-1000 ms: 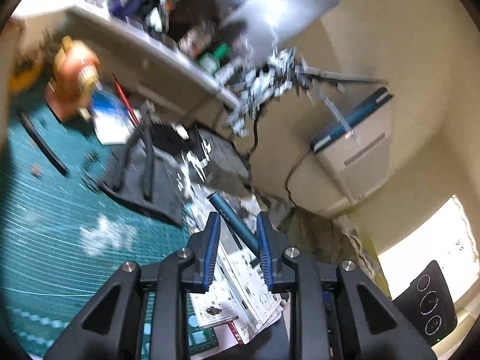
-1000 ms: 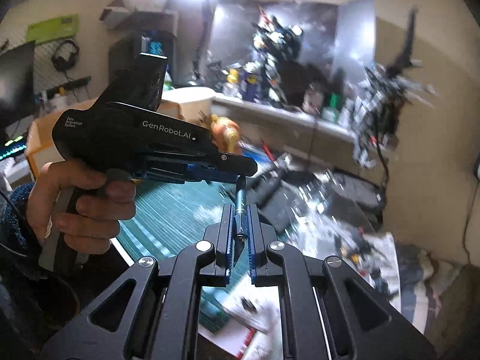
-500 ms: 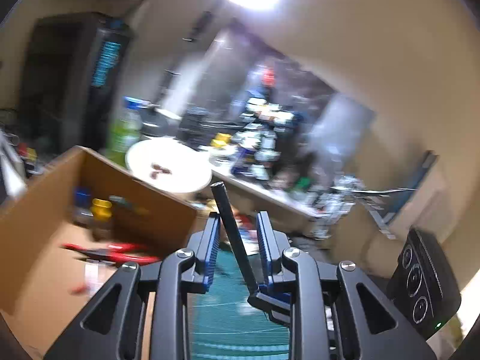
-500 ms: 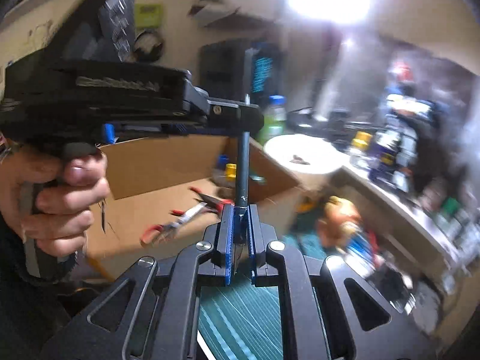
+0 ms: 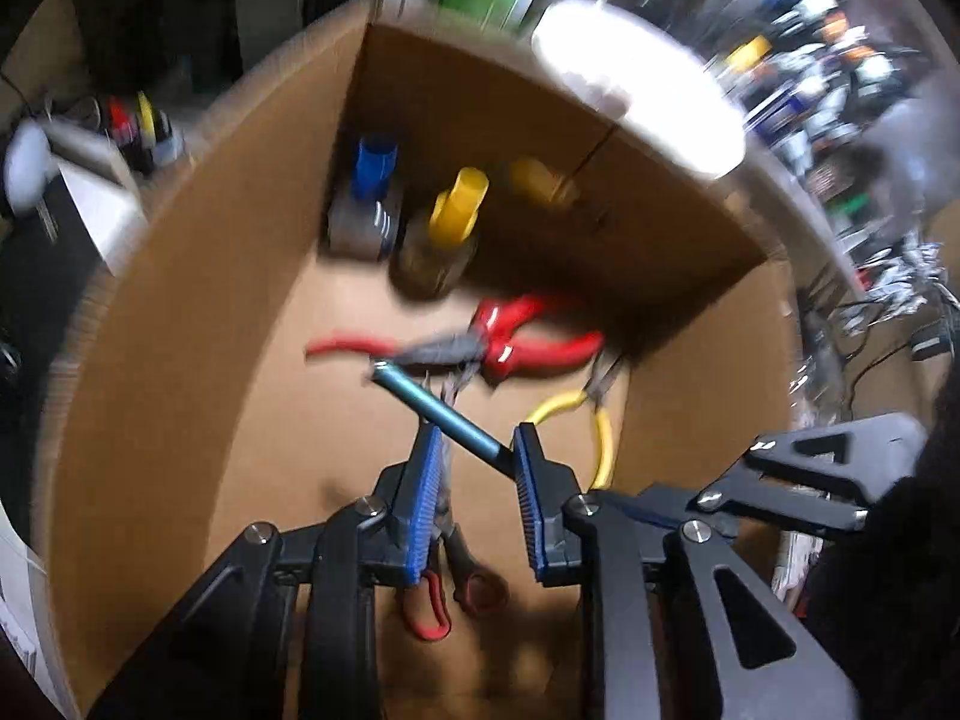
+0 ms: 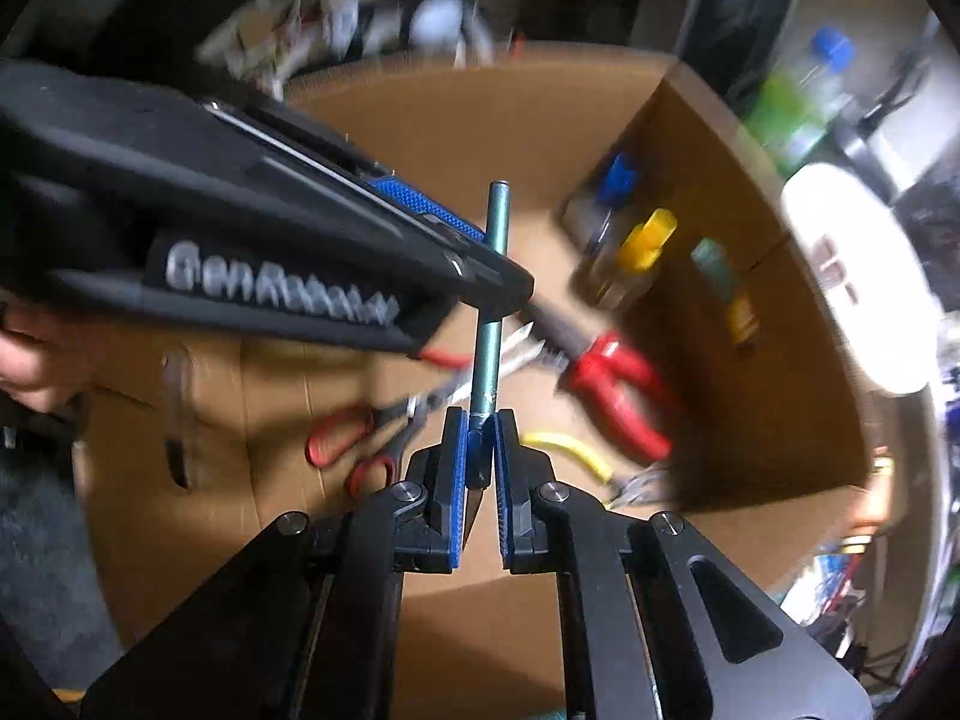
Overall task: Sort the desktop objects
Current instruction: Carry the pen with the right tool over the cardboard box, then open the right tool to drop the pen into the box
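Observation:
My right gripper (image 6: 480, 426) is shut on the end of a teal metal pen-like tool (image 6: 491, 300) and holds it upright over an open cardboard box (image 6: 750, 324). The tool's far end also shows in the left wrist view (image 5: 438, 411), passing between the open jaws of my left gripper (image 5: 474, 450), which touches nothing I can tell. The left gripper's body (image 6: 252, 240) crosses the right wrist view in front of the tool. The box (image 5: 198, 276) holds red pliers (image 5: 528, 336), yellow-handled cutters (image 5: 594, 426), red-handled scissors (image 6: 366, 438) and small bottles (image 5: 450, 234).
A white round plate (image 5: 636, 84) sits behind the box's far wall, with a green bottle (image 6: 792, 102) and cluttered shelves of small figures (image 5: 840, 78) beyond. A knife-like tool (image 6: 174, 414) lies at the box's left side.
Both grippers have swung from above the green mat to over the cardboard box and tilted down into it. The right gripper still holds the teal tool; the left stays open.

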`<state>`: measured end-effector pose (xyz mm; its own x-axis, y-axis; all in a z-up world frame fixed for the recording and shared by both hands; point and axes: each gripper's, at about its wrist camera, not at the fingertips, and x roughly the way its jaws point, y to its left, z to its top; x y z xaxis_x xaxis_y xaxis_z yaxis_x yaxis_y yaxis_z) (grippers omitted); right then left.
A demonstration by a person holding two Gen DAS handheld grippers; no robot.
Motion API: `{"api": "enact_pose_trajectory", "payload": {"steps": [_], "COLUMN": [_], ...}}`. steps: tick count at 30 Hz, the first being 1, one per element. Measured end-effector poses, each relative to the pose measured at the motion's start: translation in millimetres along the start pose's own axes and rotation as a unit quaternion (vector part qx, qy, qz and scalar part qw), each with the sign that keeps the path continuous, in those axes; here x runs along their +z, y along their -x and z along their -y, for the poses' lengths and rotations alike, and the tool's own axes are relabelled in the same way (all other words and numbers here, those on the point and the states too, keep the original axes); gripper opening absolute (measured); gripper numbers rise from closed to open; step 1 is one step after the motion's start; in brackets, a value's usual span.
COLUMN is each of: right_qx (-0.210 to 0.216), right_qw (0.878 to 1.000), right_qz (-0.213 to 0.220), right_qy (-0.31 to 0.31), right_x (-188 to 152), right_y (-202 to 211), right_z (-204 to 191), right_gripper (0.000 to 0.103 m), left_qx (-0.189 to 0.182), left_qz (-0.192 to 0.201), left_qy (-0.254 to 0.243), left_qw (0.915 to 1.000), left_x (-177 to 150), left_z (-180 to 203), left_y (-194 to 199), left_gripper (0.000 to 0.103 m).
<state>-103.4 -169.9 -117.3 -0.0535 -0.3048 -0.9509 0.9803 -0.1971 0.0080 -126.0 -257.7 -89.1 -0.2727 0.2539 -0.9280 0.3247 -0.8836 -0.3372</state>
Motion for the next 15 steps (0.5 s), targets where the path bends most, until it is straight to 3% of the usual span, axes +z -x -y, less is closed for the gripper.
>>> {"api": "enact_pose_trajectory", "payload": {"steps": [5,12,15], "right_qx": [0.002,0.025,0.023], "right_qw": [0.998,0.992,0.986], "right_qz": [-0.066,-0.117,-0.16], "right_qy": [-0.006,-0.044,-0.045], "right_x": [21,17,6], "right_y": [-35,-70,-89], "right_z": [11,35,37], "right_gripper": [0.008,0.008,0.008], "left_qx": [0.007,0.032,0.043], "left_qz": [-0.066,-0.095,-0.114], "left_qy": [0.023,0.03,0.032], "left_qw": [0.9976,0.9945,0.992], "left_x": [11,11,6], "left_z": [-10,-23,-27], "left_y": [-38,-59,-73], "left_gripper": [0.018,0.018,0.018]}}
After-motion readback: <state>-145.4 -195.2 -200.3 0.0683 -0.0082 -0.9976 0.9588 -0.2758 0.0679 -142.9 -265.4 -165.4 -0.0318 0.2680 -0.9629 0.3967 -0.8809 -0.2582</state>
